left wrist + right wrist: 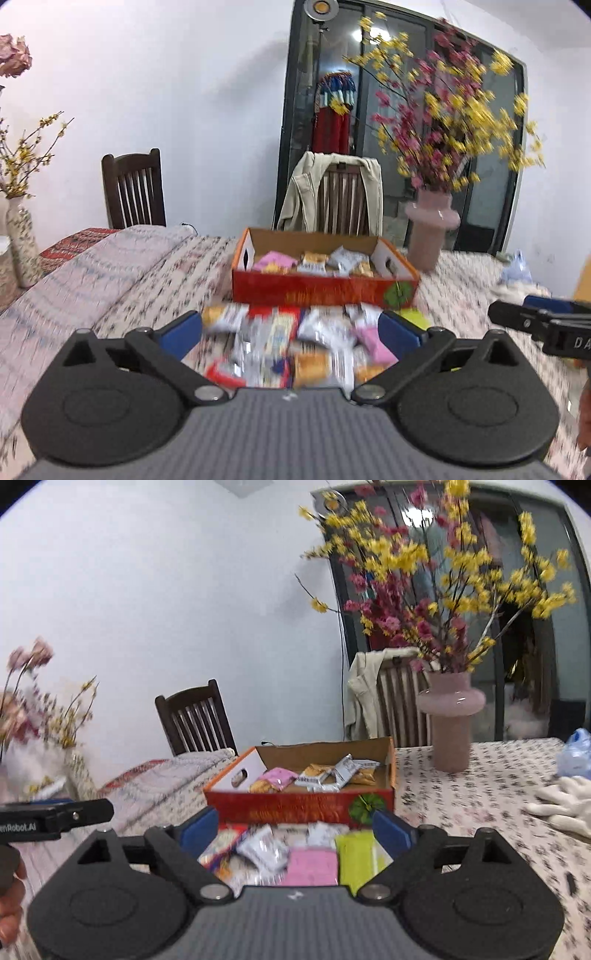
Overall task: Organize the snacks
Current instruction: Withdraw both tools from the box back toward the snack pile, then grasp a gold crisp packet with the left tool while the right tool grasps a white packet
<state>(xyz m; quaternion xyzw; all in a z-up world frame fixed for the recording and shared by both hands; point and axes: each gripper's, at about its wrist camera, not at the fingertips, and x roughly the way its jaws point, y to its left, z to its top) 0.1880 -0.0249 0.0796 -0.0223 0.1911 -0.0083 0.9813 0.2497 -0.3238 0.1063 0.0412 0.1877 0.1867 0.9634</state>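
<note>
A red cardboard box (325, 291) sits on the table with several snack packets (314, 260) inside; it also shows in the right wrist view (299, 808). A pile of loose snack packets (295, 347) lies in front of the box. My left gripper (291, 332) is open and empty above the pile. My right gripper (295, 829) is open and empty above a pink packet (312, 866), a yellow-green packet (356, 853) and a silver packet (264, 849). The right gripper's side shows at the right edge of the left view (543, 325).
A pink vase (450, 723) with yellow and pink blossoms stands right of the box. White gloves (565, 805) and a blue bag (576, 753) lie at the right. A patterned vase (24, 247) stands far left. Two chairs (135, 188) stand behind the table.
</note>
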